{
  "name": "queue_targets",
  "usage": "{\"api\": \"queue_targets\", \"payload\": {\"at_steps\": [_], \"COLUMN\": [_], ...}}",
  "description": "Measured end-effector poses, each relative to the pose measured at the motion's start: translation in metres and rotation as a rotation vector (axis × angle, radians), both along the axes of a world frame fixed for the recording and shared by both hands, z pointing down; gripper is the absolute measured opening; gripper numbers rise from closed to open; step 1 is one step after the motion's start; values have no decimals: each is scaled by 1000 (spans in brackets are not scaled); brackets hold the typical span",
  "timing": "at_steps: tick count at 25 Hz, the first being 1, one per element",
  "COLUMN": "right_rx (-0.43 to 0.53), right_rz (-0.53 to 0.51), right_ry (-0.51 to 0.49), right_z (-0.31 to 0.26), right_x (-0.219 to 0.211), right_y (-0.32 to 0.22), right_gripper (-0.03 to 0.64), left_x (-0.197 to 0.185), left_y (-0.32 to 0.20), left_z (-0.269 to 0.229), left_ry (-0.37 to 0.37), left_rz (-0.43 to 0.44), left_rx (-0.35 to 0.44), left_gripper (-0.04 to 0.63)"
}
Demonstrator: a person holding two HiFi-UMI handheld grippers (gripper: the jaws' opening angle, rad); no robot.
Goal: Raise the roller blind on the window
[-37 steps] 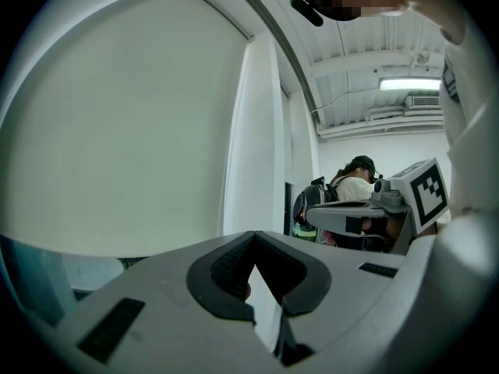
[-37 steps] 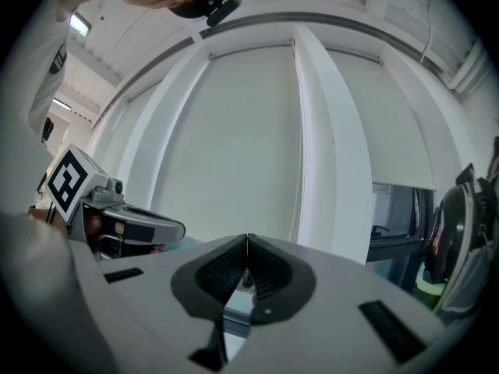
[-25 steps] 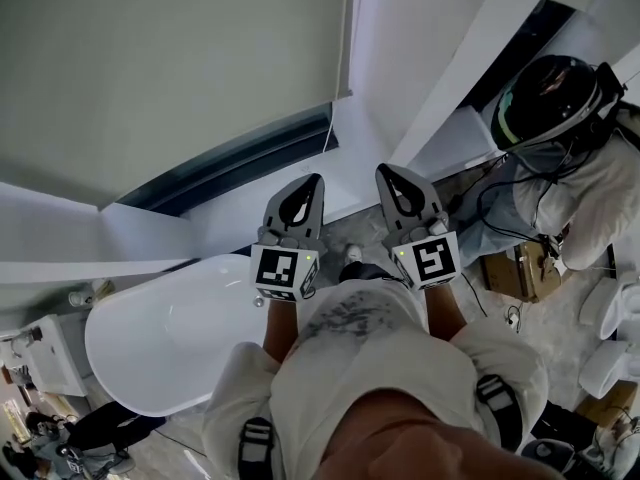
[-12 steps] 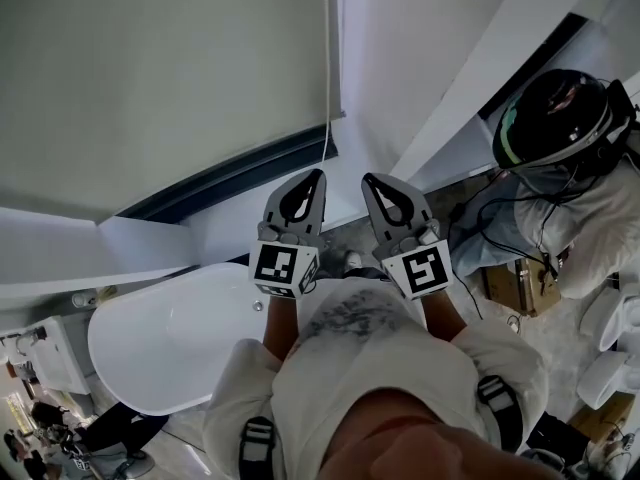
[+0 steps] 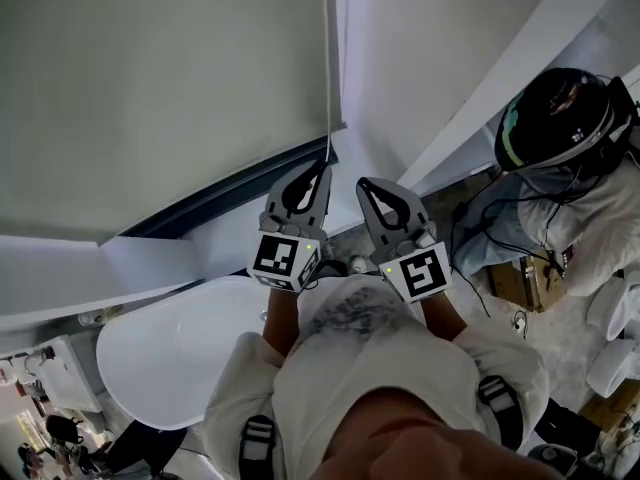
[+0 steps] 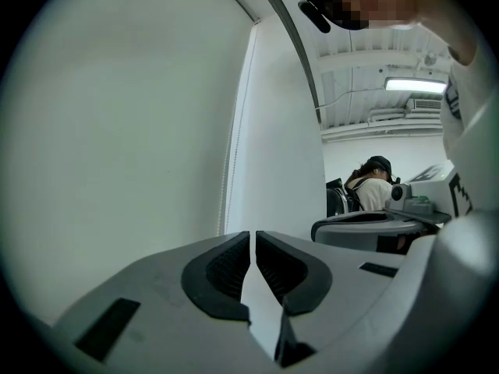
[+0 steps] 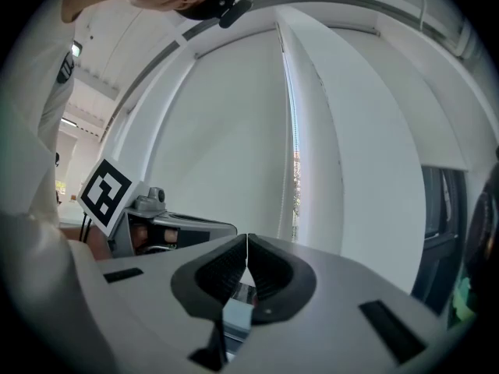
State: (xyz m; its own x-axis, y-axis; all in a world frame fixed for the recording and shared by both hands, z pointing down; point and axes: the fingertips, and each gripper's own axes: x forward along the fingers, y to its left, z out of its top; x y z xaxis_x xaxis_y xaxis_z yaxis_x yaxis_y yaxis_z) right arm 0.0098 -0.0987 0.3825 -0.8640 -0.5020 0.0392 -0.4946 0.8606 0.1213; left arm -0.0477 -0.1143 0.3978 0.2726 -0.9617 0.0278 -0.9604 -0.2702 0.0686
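The roller blind (image 5: 150, 88) is down over the window and fills the upper left of the head view. Its bottom edge sits just above the dark lower bar of the window frame (image 5: 220, 193). A thin cord (image 5: 327, 68) hangs straight down along the blind's right edge and ends a little below the blind's lower right corner.

The left gripper (image 5: 318, 171) is held up with its tip right at the cord's lower end; whether they touch cannot be told. In the left gripper view its fingers (image 6: 226, 267) are drawn together with only a thin slit between them and nothing in it. There the cord (image 6: 231, 170) runs just off to the left of the tips, against the blind (image 6: 117, 131).

The right gripper (image 5: 365, 183) is beside the left one, slightly lower and further from the blind's corner, and also points up. Its fingers (image 7: 269, 275) meet at the tips and hold nothing.

Both forearms rise from the person's chest, close together and nearly parallel, with the marker cubes facing back toward the head.

Below the blind lies a white bathtub (image 5: 170, 348). Well to the right of the blind stands another person in a dark helmet (image 5: 555, 118).
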Motion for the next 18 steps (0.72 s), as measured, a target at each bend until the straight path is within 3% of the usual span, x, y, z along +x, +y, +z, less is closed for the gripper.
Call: {"api": "queue_targets", "payload": {"at_steps": [3, 6, 18], "right_rx": [4, -4, -7], "right_rz": [26, 56, 133], "right_ry": [1, 3, 13], "right_z": [2, 4, 11], "right_x": [-5, -9, -26], "right_y": [-6, -13, -38], "right_gripper": [61, 61, 61], "left_x": [-2, -6, -22], "left_y": [-15, -30, -76], "left_z": [1, 2, 0], "left_ry": [1, -6, -21], "left_rz": [44, 74, 146], "left_rx": [4, 11, 37], "left_gripper": [16, 72, 94]}}
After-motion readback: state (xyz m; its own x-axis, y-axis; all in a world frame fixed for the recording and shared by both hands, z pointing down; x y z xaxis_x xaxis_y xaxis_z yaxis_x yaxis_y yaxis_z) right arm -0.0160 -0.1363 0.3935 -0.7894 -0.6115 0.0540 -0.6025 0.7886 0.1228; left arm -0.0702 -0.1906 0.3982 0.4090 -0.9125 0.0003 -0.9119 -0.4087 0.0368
